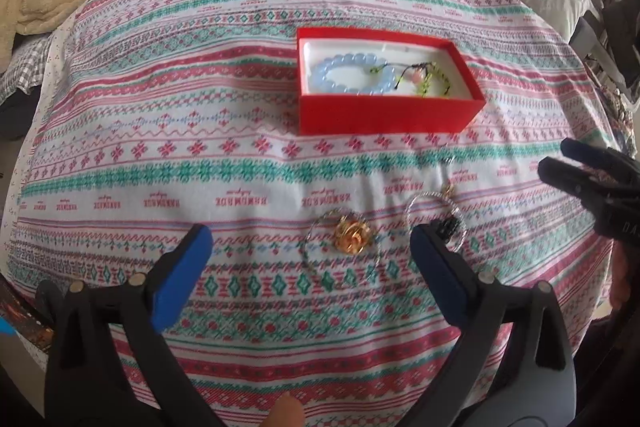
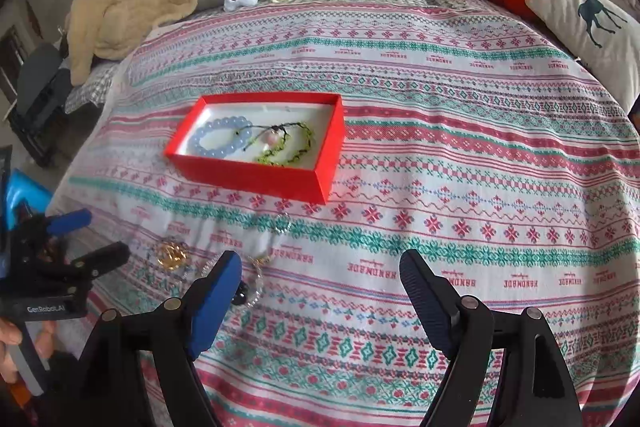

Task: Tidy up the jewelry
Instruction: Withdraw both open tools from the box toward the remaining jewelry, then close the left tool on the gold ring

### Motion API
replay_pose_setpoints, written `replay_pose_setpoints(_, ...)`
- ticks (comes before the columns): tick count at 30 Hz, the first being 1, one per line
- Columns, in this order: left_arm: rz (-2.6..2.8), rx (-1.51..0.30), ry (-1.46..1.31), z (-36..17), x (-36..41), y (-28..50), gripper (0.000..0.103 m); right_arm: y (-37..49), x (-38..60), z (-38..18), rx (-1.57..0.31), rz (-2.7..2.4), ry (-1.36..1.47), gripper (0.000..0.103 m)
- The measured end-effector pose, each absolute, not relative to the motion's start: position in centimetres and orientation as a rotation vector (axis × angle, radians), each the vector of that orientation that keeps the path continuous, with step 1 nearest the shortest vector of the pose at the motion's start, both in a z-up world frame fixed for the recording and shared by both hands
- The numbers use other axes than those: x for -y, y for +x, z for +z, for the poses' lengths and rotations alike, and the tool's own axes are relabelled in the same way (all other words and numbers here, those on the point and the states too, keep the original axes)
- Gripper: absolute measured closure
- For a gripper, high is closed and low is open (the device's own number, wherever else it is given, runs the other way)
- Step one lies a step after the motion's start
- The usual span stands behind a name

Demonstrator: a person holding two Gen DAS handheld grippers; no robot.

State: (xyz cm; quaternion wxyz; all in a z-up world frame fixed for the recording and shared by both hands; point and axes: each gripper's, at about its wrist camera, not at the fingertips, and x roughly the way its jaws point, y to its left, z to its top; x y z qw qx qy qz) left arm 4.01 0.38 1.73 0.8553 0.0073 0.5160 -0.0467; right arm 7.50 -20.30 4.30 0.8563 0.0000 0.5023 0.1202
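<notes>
Nearest our left wrist camera, the left gripper (image 1: 310, 255) stands wide open over the patterned bedspread (image 1: 160, 155), nothing between its blue foam pads. We note a gold rose pendant (image 1: 349, 235) on a thin chain lying just ahead, toward the near edge of the bedspread. Beside it, half behind the right finger, lies a beaded silver bracelet (image 1: 434, 215) (its small gold charm is barely legible).

The right gripper (image 2: 320, 273) is likewise open and empty, with the bracelet just left of its left pad.

The red cardboard box (image 2: 256, 177), white-lined, sits near the middle of the bedspread. It already holds a pale blue bead bracelet (image 2: 218, 139) and a green corded bracelet (image 2: 288, 147).

We judge the sorting partly done: two loose pieces remain outside the box. The next move calls for a low, fine pinch, since the woven cloth is soft and the chains thin.
</notes>
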Motion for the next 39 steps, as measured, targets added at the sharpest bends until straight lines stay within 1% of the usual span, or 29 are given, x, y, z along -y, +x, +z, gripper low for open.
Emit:
replay_pose_setpoints(9, -0.087, -1.088, 0.047, -0.5, -2.2, 1.1, 0.004, 5.6, 21.2, 1.9, -1.09, 0.263, -0.003, 0.02)
replay_pose_setpoints(19, -0.112, -1.074, 0.059, -2.9, -3.3, -1.3, 0.004, 2.1, 19.8, -0.4, -1.046, 0.319, -0.146, 0.02)
replay_pose_setpoints(25, -0.174, -1.069, 0.067, -4.2, -2.9, -1.9, 0.004, 0.8, 18.6, -2.0, -1.022, 0.35, -0.216, 0.02)
replay_pose_setpoints(32, -0.275, -1.029, 0.089, -3.8, -0.9, -1.5, 0.004, 0.7, 17.1, -2.6, -1.008, 0.386, -0.257, 0.02)
replay_pose_setpoints(33, -0.284, -1.014, 0.076, -3.6, -0.8, -1.2, 0.005, 0.8, 17.0, -2.6, -1.004, 0.388, -0.258, 0.02)
replay_pose_setpoints(36, -0.308, -0.986, 0.045, -3.0, -0.6, -0.4, 0.015, 1.0, 16.7, -2.6, -1.002, 0.392, -0.26, 0.02)
replay_pose_setpoints(39, -0.333, -0.976, 0.043, -3.1, -0.4, 0.2, 0.017, 1.2, 16.6, -2.7, -1.003, 0.395, -0.26, 0.02)
